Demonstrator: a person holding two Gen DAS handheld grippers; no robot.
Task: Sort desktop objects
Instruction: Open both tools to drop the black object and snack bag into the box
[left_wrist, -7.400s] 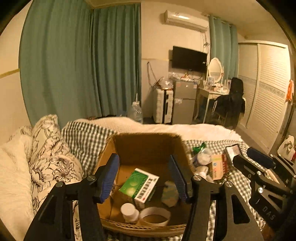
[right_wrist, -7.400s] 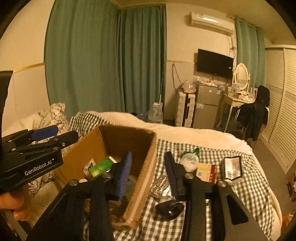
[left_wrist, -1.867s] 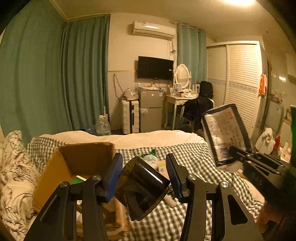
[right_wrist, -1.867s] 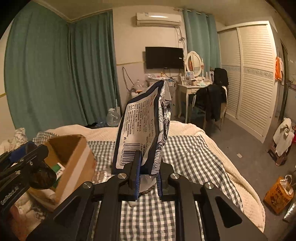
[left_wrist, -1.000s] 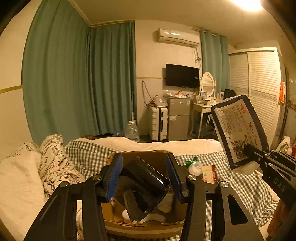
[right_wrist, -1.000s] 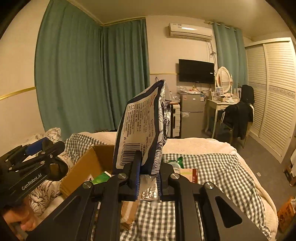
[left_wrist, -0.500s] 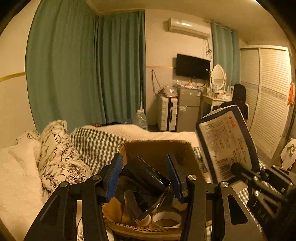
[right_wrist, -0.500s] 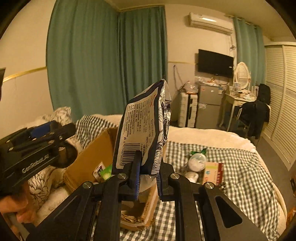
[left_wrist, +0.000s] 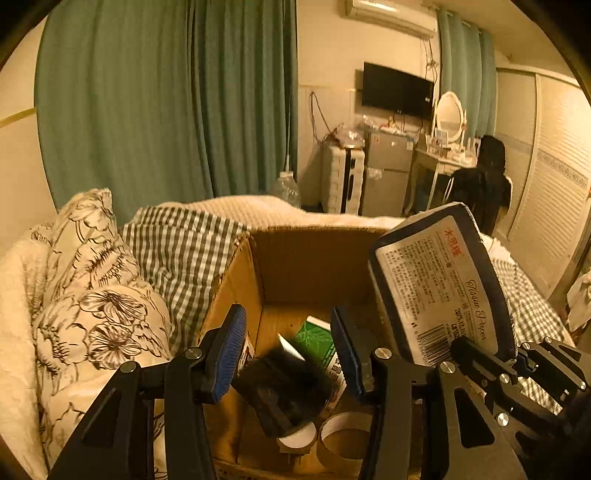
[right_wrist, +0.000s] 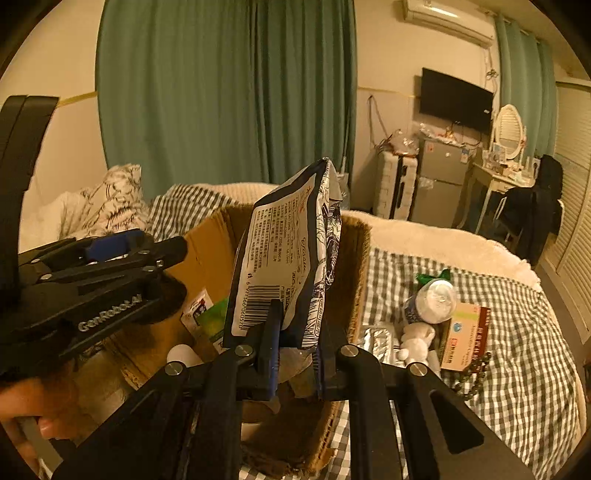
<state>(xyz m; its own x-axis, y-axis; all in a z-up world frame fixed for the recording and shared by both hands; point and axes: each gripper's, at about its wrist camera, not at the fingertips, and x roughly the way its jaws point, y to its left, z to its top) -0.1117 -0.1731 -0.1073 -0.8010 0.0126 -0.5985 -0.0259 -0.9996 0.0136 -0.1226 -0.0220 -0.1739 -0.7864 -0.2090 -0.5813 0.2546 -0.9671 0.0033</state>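
Observation:
An open cardboard box (left_wrist: 306, 266) stands on the bed, with a green carton (left_wrist: 314, 339), a tape roll (left_wrist: 325, 432) and a white cap (left_wrist: 295, 437) inside. My left gripper (left_wrist: 288, 350) hangs over the box's inside. A black glossy object (left_wrist: 284, 391) spans its blue pads low down and looks blurred. Seen from the right wrist, the left gripper (right_wrist: 173, 251) is at the box's left wall (right_wrist: 207, 251). My right gripper (right_wrist: 295, 354) is shut on an upright tissue pack (right_wrist: 288, 266) over the box's near right corner; that tissue pack (left_wrist: 439, 288) also shows at the right.
Right of the box, the checked bedcover (right_wrist: 517, 369) carries a white bottle (right_wrist: 432, 299), a red-and-cream carton (right_wrist: 465, 336), a foil blister pack (right_wrist: 376, 339) and dark beads (right_wrist: 476, 373). Flowered pillows (left_wrist: 92, 314) lie left of the box. A hand (right_wrist: 37, 417) holds the left gripper.
Both grippers have come down and closer to the box, which now fills more of each view. The black object sits lower between the left pads and is blurred. The tissue pack stays gripped.

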